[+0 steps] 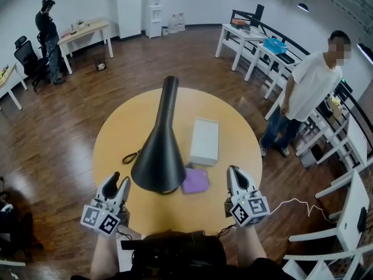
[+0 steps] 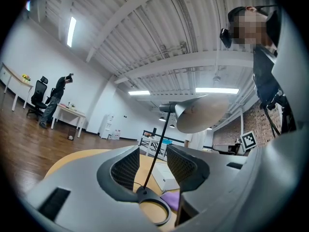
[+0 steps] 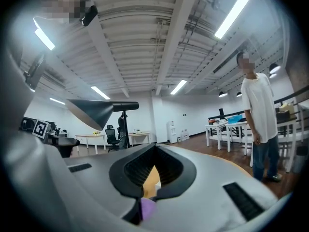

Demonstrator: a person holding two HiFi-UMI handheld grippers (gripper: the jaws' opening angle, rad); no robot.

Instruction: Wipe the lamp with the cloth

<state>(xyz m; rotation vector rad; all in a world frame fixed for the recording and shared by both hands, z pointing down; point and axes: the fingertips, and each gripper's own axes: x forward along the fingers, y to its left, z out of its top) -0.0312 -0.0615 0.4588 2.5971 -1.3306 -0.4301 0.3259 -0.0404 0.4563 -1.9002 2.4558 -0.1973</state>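
A black lamp (image 1: 157,156) with a cone shade stands on the round wooden table (image 1: 122,127); its shade hides the base in the head view. A purple cloth (image 1: 196,181) lies flat just right of the lamp. My left gripper (image 1: 120,179) is open a little left of the lamp, with nothing held. In the left gripper view the lamp's thin stem (image 2: 155,158) and ring base show beyond the open left gripper (image 2: 153,151). My right gripper (image 1: 234,170) is shut and empty, right of the cloth. Below the closed right gripper (image 3: 155,148) a bit of cloth (image 3: 147,209) shows.
A white box (image 1: 204,140) lies behind the cloth. A dark cable loop (image 1: 129,156) lies left of the lamp. A person (image 1: 309,92) stands right of the table by white desks; another person (image 1: 49,37) stands far back left.
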